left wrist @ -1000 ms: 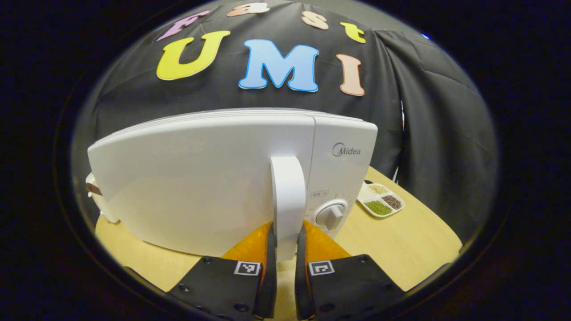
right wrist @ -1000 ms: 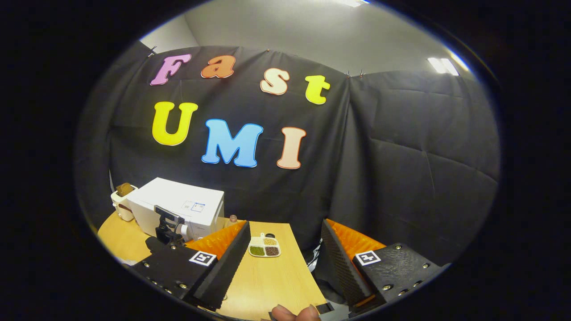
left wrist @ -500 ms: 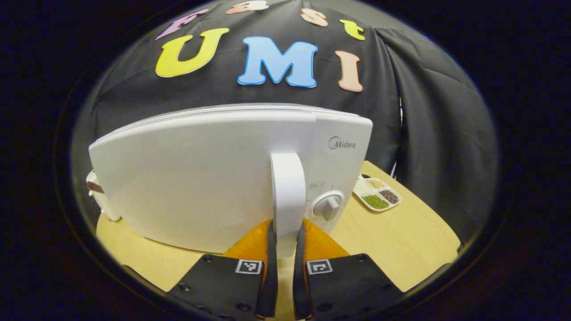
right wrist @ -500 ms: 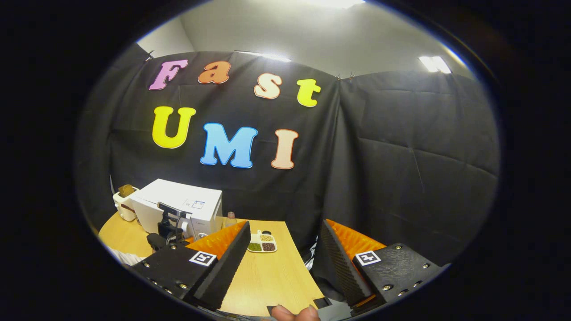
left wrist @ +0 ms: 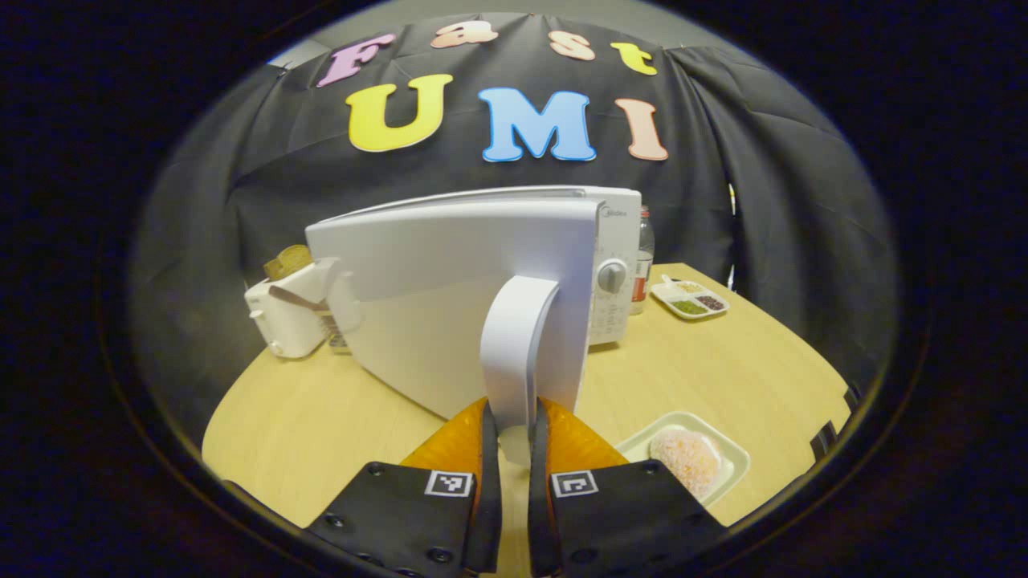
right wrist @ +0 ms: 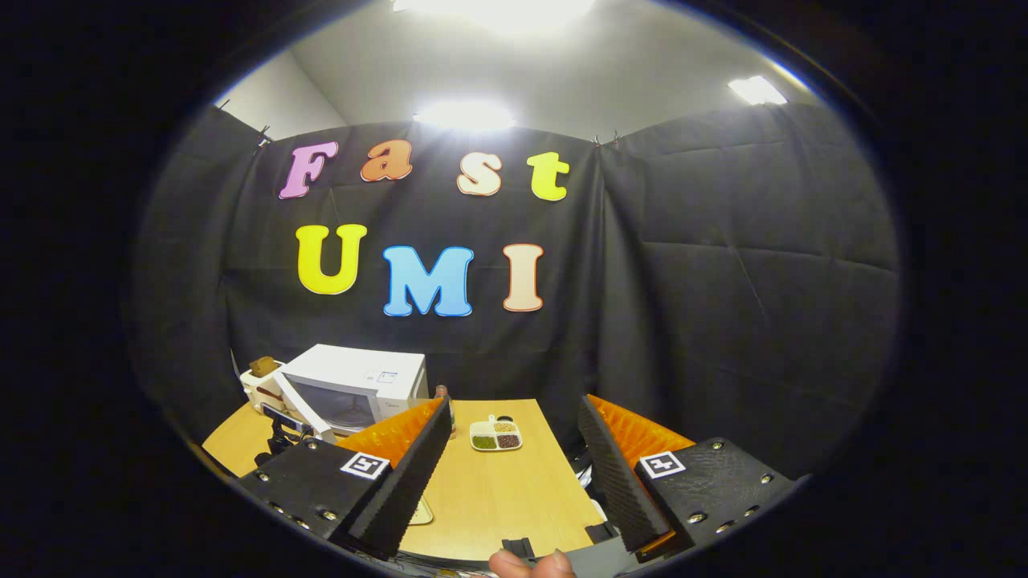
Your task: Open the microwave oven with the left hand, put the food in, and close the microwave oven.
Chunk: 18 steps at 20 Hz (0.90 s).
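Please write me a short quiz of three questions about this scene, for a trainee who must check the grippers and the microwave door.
1. True or false: the left gripper is shut on the door handle.
2. The microwave door is: A) fully closed, B) swung partly open, C) taken off.
3. Fill in: the right gripper is ____ and holds nothing.

Key
1. True: both fingers press the handle's sides.
2. B: the right gripper view shows the door standing out from the microwave.
3. Open. The food lies on its plate on the table.
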Each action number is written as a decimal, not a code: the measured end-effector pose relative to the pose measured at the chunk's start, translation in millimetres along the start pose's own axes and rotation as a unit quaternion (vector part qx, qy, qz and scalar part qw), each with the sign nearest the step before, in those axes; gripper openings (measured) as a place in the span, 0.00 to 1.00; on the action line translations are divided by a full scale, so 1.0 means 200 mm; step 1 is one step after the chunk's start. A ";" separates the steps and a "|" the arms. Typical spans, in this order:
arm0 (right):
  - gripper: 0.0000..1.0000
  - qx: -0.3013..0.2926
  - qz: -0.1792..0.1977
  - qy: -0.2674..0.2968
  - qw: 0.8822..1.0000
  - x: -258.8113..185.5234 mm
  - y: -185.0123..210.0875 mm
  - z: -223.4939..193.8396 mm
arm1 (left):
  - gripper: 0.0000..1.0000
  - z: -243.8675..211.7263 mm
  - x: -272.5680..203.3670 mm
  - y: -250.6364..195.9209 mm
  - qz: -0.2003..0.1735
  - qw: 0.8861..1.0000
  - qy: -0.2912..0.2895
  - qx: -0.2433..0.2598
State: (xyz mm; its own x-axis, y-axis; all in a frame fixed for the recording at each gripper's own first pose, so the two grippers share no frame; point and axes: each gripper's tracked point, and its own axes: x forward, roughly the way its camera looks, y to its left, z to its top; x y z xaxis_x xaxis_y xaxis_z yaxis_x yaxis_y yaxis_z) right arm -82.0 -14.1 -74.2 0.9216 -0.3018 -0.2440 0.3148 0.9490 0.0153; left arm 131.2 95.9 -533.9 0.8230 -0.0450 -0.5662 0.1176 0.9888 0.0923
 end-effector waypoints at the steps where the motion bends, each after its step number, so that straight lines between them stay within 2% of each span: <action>1: 0.97 0.002 0.003 -0.002 1.000 -0.05 -0.01 -0.01 | 0.22 -0.05 -0.07 0.08 0.018 1.000 0.004 -0.003; 6: 0.97 -0.003 0.030 -0.001 1.000 -0.25 0.02 -0.13 | 0.22 -0.24 -0.33 0.53 0.109 0.993 0.033 -0.009; 10: 0.98 0.022 0.037 0.005 0.999 -0.30 0.08 -0.15 | 0.19 -0.31 -0.39 0.71 0.074 0.996 0.045 -0.030; 14: 0.97 0.019 0.019 0.021 0.999 -0.22 0.16 -0.20 | 0.19 -0.34 -0.43 0.84 0.039 0.998 0.041 0.017; 15: 0.97 0.026 0.018 0.030 0.999 -0.19 0.22 -0.21 | 0.22 -0.34 -0.43 0.89 0.028 0.998 0.041 0.028; 18: 0.97 0.049 0.021 0.048 0.997 -0.05 0.42 -0.23 | 0.21 -0.36 -0.45 1.06 0.001 0.999 0.028 0.025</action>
State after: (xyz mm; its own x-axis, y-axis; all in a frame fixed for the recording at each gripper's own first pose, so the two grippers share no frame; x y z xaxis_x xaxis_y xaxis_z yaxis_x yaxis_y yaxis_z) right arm -75.6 73.2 -114.1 0.9096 -0.2479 -0.3333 0.3021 0.9455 0.1212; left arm 42.3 318.9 -523.4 0.7915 -0.0330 -0.6103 0.1446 0.9803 0.1346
